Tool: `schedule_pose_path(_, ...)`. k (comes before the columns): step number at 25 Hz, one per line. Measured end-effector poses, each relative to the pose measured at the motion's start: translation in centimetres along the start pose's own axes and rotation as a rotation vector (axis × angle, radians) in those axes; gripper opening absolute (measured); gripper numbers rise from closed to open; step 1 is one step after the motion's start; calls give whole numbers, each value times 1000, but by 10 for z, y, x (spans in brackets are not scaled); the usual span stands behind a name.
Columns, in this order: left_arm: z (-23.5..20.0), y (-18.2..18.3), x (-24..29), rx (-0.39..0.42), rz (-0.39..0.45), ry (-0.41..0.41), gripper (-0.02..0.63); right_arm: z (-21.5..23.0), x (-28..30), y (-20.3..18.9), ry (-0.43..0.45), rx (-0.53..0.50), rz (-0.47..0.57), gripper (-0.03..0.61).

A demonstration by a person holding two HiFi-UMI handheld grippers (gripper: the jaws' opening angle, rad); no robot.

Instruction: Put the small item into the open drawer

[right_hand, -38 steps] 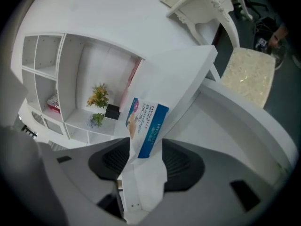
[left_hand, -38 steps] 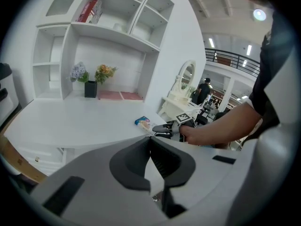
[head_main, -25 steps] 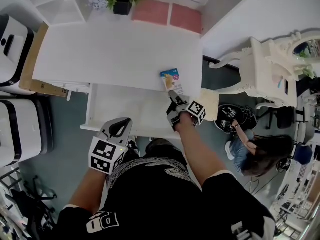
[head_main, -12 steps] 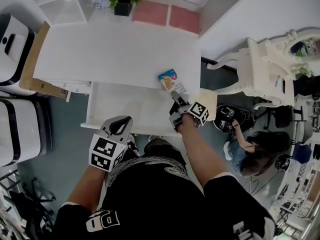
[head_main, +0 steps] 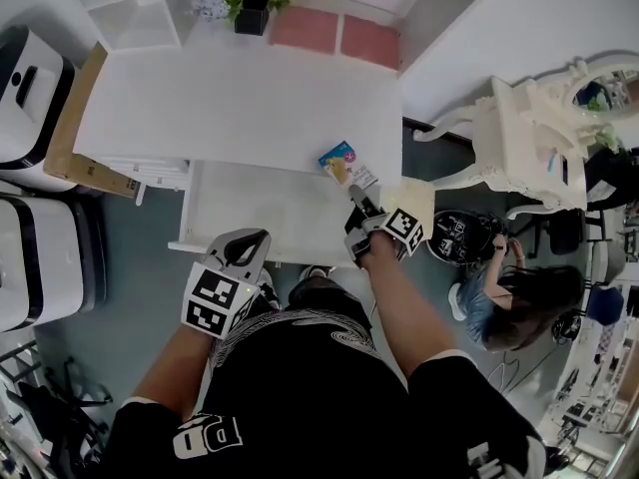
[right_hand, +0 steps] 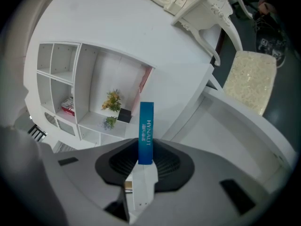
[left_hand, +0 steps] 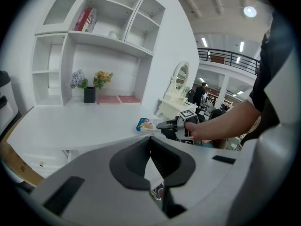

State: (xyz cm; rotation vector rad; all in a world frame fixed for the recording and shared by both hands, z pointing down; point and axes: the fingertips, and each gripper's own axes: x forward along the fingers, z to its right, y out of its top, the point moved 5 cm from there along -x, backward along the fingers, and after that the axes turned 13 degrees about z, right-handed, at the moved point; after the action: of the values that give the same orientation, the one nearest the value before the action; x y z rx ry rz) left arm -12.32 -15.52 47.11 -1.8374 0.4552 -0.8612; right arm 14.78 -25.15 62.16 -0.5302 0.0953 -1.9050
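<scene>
The small item is a flat blue packet (head_main: pixel 342 161) with a picture on it, held just above the white desk's (head_main: pixel 240 98) front right corner. My right gripper (head_main: pixel 356 194) is shut on its near end. Seen edge-on in the right gripper view, the packet (right_hand: pixel 146 132) stands as a blue strip between jaws that have just been closing on it. The open white drawer (head_main: pixel 190 208) lies under the desk's front edge, to the left of the packet. My left gripper (head_main: pixel 247 250) hovers at the drawer's near rim, jaws together and holding nothing (left_hand: pixel 150 140). The left gripper view also shows the packet (left_hand: pixel 145 124).
A black flower pot (head_main: pixel 250 13) and pink mats (head_main: pixel 339 33) sit at the desk's back. White appliances (head_main: pixel 30 88) and a cardboard sheet (head_main: pixel 70 138) stand at left. An ornate white dressing table (head_main: pixel 539 128), a cushioned stool (head_main: pixel 421 200) and a seated person (head_main: pixel 509 297) are at right.
The right gripper has tightened on the packet and raised it a little off the desk corner, drawing back slightly. The left gripper has stayed where it was.
</scene>
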Motion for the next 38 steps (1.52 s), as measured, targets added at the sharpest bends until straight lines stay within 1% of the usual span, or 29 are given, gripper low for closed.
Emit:
schedule_pose_path(4,-4,-4,-10,0,6,6,14,-3,-10,-7,5,-12,1,97)
schedule_pose_path(7,-7,-7,-15,-11,10,19,14,-9,-14,-13,13,-39,-24,98)
schedule_pose_path(10,-7,-10,-22,-36,19,33,14,-21,-19,-28,44,-124,-100,97)
schedule_pose_path(14,-11,-20,-32,-43,7,44,14,-32,-16,-62,81,-260,-232,98)
schedule_pose_path(17,-16,-22,-39,-46,13,62,14,-28,-12,-87,81,-329,-318,98)
schedule_pose_path(19,-19,-22,-45,-47,20,76,14,-22,-9,-100,69,-352,-363,97)
schedule_pose_path(21,-23,-24,-51,-51,21,93,14,-16,-5,-111,53,-353,-397,98)
schedule_pose_path(24,-30,-29,-61,-63,21,124,14,-5,7,-124,22,-327,-444,98)
schedule_pose_path(29,-36,-37,-73,-94,17,178,14,13,29,-141,-81,-271,-561,98)
schedule_pose_path(31,-40,-41,-77,-107,11,198,14,17,39,-149,-103,-265,-597,100)
schedule_pose_path(33,-42,-43,-79,-115,11,214,14,20,48,-154,-118,-272,-608,100)
schedule_pose_path(38,-48,-40,-79,-128,21,235,14,31,59,-152,-168,-297,-592,100)
